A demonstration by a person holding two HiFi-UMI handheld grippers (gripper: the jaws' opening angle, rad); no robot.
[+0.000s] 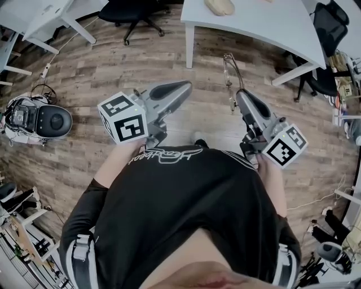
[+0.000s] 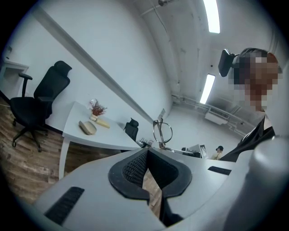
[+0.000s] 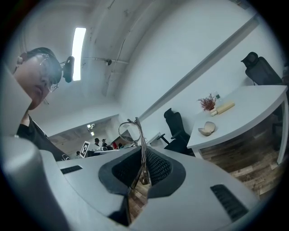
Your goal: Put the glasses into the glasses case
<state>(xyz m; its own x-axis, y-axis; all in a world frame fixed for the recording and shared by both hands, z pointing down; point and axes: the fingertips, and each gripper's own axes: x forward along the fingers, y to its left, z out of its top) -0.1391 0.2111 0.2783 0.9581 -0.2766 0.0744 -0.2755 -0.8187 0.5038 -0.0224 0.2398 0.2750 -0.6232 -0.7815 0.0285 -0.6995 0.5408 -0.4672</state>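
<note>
My right gripper (image 1: 240, 93) is shut on one temple arm of the thin metal-framed glasses (image 1: 228, 73), which stick up and forward from its jaws over the wood floor. The right gripper view shows the temple pinched between the pads and the lenses (image 3: 130, 131) standing above the right gripper (image 3: 142, 158). My left gripper (image 1: 185, 86) is shut with nothing in it, about a hand's width left of the glasses (image 2: 162, 132). The beige glasses case (image 1: 220, 6) lies open on the white table (image 1: 265, 25) ahead, apart from both grippers, and is also in the gripper views (image 2: 87, 127) (image 3: 207, 129).
A small vase of dried flowers (image 2: 96, 108) and a beige roll (image 2: 103, 122) stand beside the case. Black office chairs (image 1: 132, 11) (image 1: 324, 39) flank the table. A dark device with cables (image 1: 39, 119) sits on the floor at the left. More white desks (image 1: 51, 17) are at the far left.
</note>
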